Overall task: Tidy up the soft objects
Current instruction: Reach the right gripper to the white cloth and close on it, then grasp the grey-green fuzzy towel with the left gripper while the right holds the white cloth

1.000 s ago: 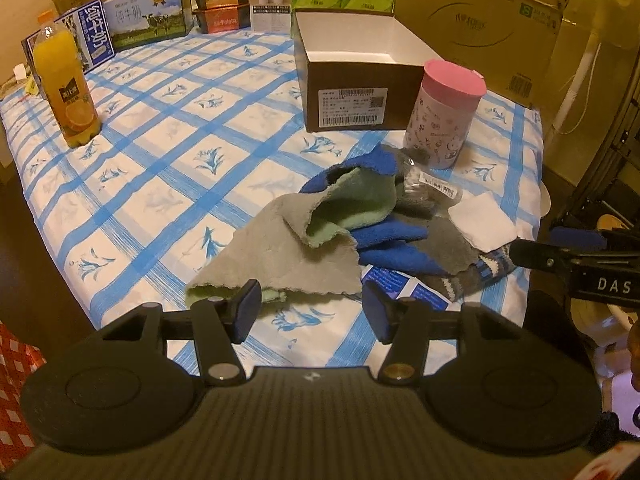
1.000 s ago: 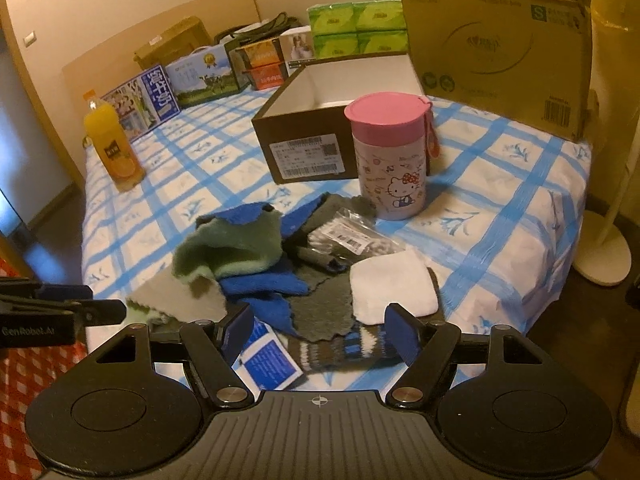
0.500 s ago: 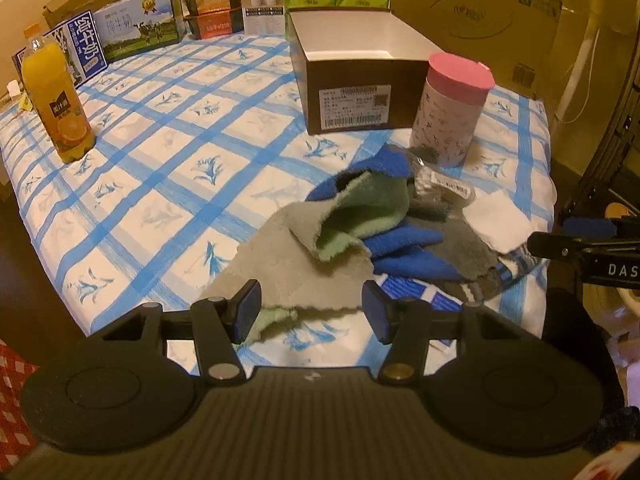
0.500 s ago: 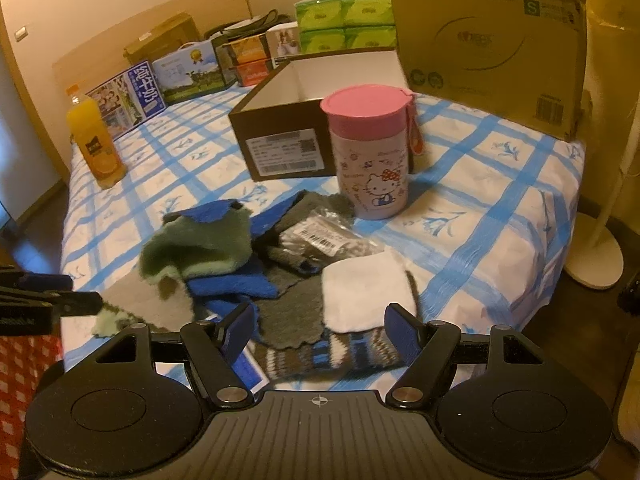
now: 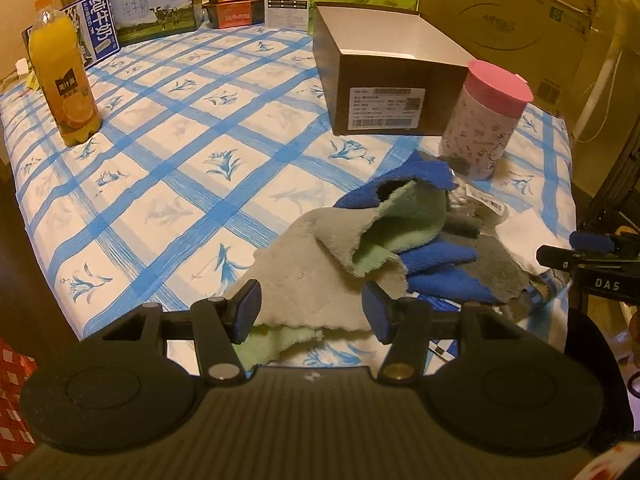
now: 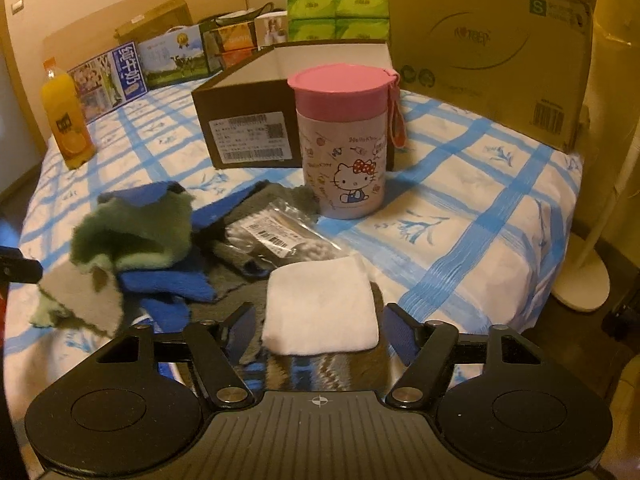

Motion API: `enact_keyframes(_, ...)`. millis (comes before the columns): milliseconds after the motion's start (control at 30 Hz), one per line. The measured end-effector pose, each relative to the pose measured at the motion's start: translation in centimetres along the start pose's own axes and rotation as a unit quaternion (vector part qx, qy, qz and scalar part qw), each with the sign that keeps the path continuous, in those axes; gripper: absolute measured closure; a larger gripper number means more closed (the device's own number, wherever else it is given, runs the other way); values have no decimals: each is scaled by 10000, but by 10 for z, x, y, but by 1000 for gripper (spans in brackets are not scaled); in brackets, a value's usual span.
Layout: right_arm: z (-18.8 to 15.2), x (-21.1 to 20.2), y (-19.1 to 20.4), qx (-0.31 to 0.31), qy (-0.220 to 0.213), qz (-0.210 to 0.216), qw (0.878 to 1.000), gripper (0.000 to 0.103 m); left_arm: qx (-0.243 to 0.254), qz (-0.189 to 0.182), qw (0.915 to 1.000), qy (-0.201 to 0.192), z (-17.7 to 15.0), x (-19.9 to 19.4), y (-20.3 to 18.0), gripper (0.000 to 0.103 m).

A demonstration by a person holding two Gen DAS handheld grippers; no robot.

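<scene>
The right gripper hung over the bed's near edge, its jaws closing around a folded white cloth, pads apart from it, beside the cloth pile.

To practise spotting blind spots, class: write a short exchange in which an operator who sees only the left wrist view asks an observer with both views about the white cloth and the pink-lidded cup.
Operator: Where is the right claw relative to the white cloth?
Observer: The cloth lies between its fingers. The jaws are closing, and the pads are not yet touching it.
Operator: Is there anything on the pink-lidded cup that I can't see?
Observer: A Hello Kitty picture is on the side that faces the right wrist camera.
</scene>
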State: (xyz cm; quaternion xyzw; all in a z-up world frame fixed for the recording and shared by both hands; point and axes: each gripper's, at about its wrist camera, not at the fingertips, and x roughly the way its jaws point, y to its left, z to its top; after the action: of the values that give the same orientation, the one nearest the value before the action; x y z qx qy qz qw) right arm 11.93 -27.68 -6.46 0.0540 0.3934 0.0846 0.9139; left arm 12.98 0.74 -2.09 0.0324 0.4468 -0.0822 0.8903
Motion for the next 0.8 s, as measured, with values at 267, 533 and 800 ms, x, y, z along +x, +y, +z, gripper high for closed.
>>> enact_keyframes(267,0,23,-11,51,110,-102,9999,48,-107,-67,9999,-15,2,10,6,50)
enact_keyframes(533,-3,26,-6,-270,70,-75,9996,97,30,-172,9998,-16,0,14,0,50)
enact_keyframes(800,2,9,-2,-210,-247,32,9995,99,163,-330,9993,-102,2,23,-8,48)
